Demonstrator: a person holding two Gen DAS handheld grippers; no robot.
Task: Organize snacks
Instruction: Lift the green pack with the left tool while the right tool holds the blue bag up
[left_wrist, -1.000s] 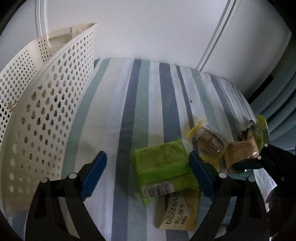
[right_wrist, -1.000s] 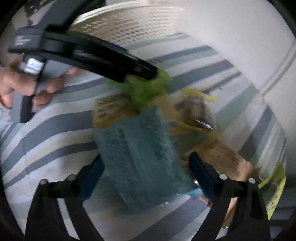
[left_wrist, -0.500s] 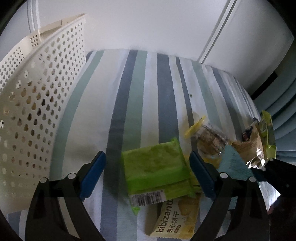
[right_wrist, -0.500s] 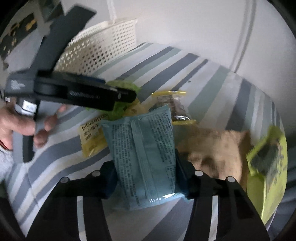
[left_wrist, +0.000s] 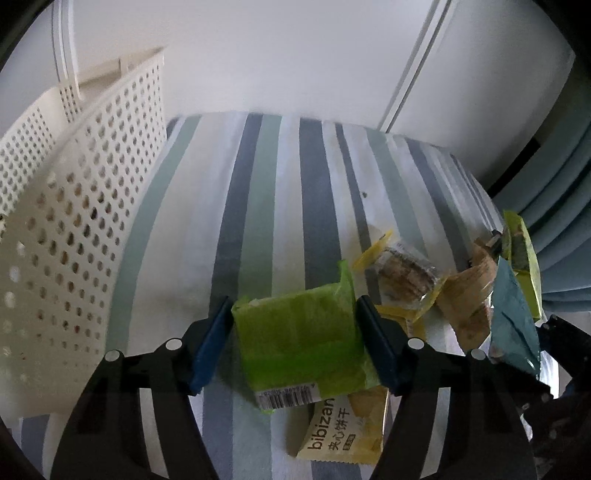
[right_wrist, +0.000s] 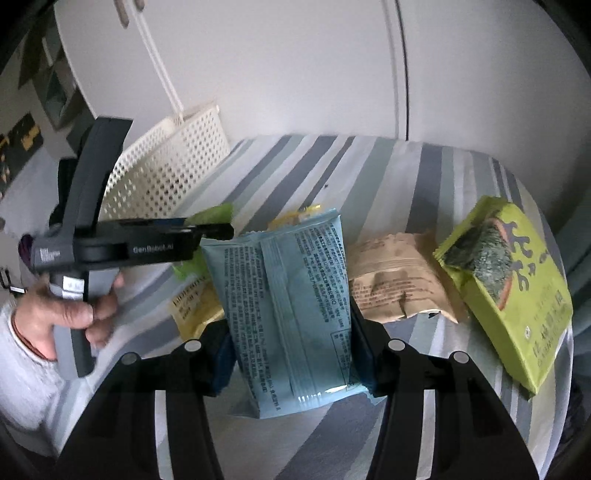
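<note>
Striped cloth (left_wrist: 273, 206) in white, grey-blue and pale green covers the counter, and we see the snacks lying on its right part. In the left wrist view our left hand-held gripper (left_wrist: 295, 345) has its two blue pads closed in on the sides of a lime green packet (left_wrist: 299, 343); both pads touch the packet, so we judge it is held. This packet lies partly over a yellow packet (left_wrist: 343, 432) with the word "bibizan" printed on it. Just behind and to the right is a clear wrapper with yellow ends (left_wrist: 400, 280) holding some brown biscuit, and beside it a tan paper packet (left_wrist: 469, 295). At the left side stands a white perforated basket (left_wrist: 74, 236), well apart from the snacks; through the holes we cannot tell what is inside. In the right wrist view our right hand-held gripper (right_wrist: 291, 354) is clamped on a light blue packet (right_wrist: 288, 306), which stands upright between the pads with its printed back side facing the camera. To the right of it the tan paper packet (right_wrist: 399, 288) lies on the cloth, and next to that a green box with a seaweed snack picture (right_wrist: 509, 288), tilted near the edge of the counter. At the left of this view a hand (right_wrist: 62, 317) in a light grey sleeve (right_wrist: 22, 376) grips the handle of the other gripper, whose tips reach to the lime green packet (right_wrist: 214, 214).
</note>
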